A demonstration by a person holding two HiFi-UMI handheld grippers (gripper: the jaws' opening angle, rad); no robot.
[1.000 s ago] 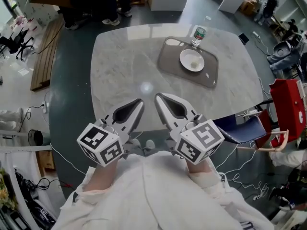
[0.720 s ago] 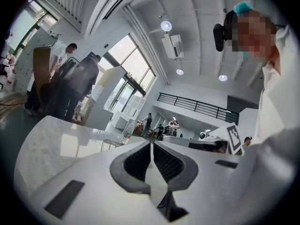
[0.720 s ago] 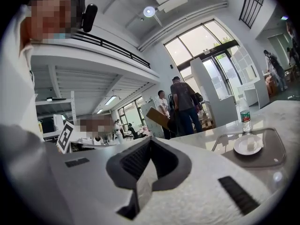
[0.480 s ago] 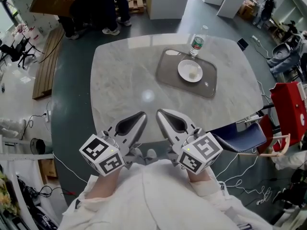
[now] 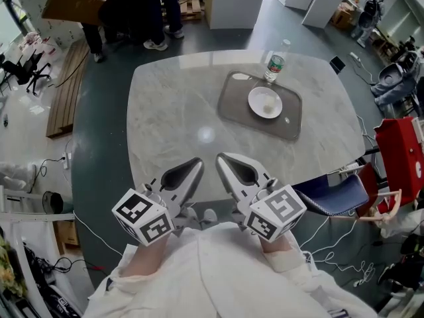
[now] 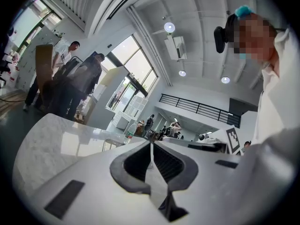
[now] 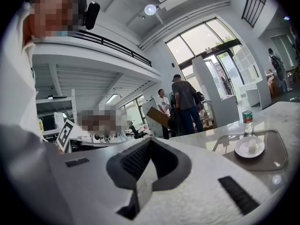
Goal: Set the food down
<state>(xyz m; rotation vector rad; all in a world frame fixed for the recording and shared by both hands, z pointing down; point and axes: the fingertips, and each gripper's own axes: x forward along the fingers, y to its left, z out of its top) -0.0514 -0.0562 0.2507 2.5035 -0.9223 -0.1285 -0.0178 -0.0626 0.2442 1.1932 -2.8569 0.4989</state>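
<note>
A white plate with a small pale piece of food rests on a grey tray at the far right of the marble table. In the right gripper view the plate, food and tray lie ahead to the right. Both grippers hover at the table's near edge, close to my body, far from the tray. My left gripper is shut and holds nothing. My right gripper is likewise shut and holds nothing.
A green-labelled water bottle stands just behind the tray. A blue chair and a red object sit off the table's right side. People stand beyond the far edge. Cables trail on the floor.
Both grippers stay shut in the same place near my body. Only the head view has shifted slightly.
</note>
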